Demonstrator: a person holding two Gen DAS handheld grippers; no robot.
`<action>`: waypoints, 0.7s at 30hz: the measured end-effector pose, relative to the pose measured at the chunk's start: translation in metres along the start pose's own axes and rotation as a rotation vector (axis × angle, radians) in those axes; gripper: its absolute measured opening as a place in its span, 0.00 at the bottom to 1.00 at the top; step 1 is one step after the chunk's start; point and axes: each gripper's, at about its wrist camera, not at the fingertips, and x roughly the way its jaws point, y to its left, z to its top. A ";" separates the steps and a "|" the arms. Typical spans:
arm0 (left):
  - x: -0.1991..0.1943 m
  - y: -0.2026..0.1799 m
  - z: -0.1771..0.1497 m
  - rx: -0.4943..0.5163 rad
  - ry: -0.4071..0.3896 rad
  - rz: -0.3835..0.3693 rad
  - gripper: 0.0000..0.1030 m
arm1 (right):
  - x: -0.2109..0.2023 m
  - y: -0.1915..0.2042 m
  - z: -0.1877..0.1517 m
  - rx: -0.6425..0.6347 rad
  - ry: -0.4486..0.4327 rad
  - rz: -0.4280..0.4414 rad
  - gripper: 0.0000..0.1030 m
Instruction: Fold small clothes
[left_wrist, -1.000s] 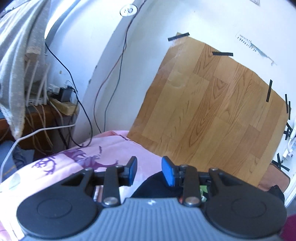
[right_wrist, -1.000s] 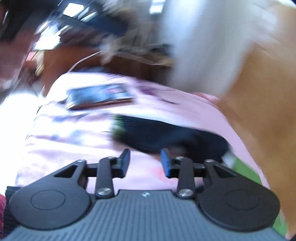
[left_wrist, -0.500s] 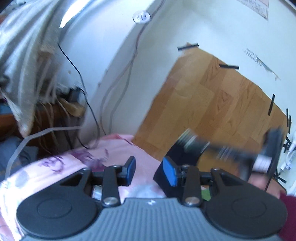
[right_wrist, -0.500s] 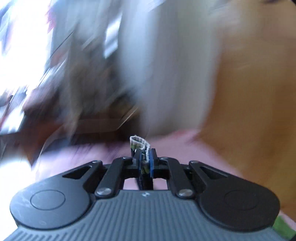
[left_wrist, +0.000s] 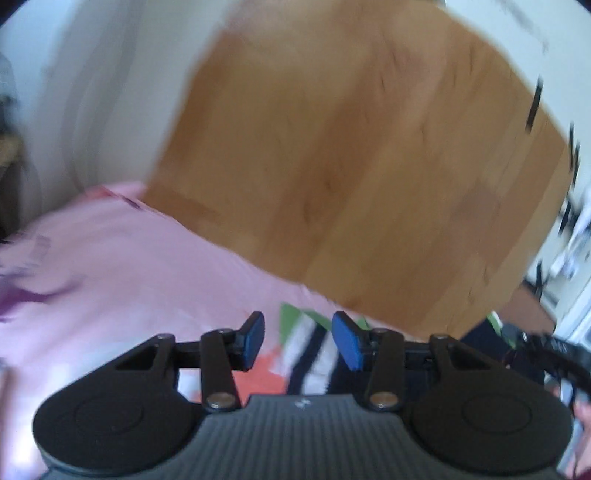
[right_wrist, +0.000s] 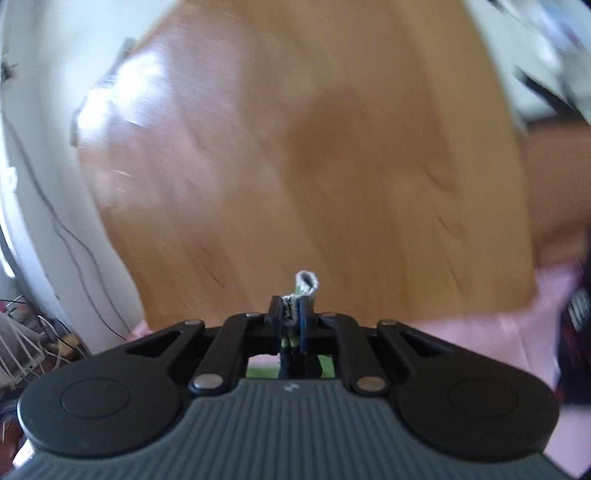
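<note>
My right gripper (right_wrist: 293, 314) is shut on a small dark garment with a white ribbed hem (right_wrist: 306, 283); the hem pokes up between the fingers and dark cloth hangs below them. My left gripper (left_wrist: 297, 338) is open and empty, hovering over a pink bedsheet (left_wrist: 129, 266). Below and between its fingers lies a striped cloth (left_wrist: 312, 347) in green, white, navy and orange. The right gripper's dark body shows in the left wrist view (left_wrist: 554, 350) at the right edge. Both views are blurred by motion.
A wood-pattern board (left_wrist: 351, 158) leans on the white wall behind the bed and also fills the right wrist view (right_wrist: 295, 155). Cables and clutter (right_wrist: 33, 332) sit at the left by the wall.
My right gripper closed on the dark garment's hem and lifted it, swinging right toward the board. My left gripper moved right and down over the striped cloth, staying open.
</note>
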 end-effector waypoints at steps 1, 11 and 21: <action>0.020 -0.010 0.000 0.016 0.034 0.003 0.40 | -0.002 -0.009 -0.012 0.028 0.012 -0.006 0.11; 0.129 -0.041 -0.030 0.127 0.209 0.178 0.39 | -0.014 -0.053 -0.031 0.229 -0.015 0.146 0.11; 0.105 -0.027 -0.040 0.140 0.152 0.261 0.05 | 0.005 -0.079 -0.086 0.196 0.180 -0.143 0.13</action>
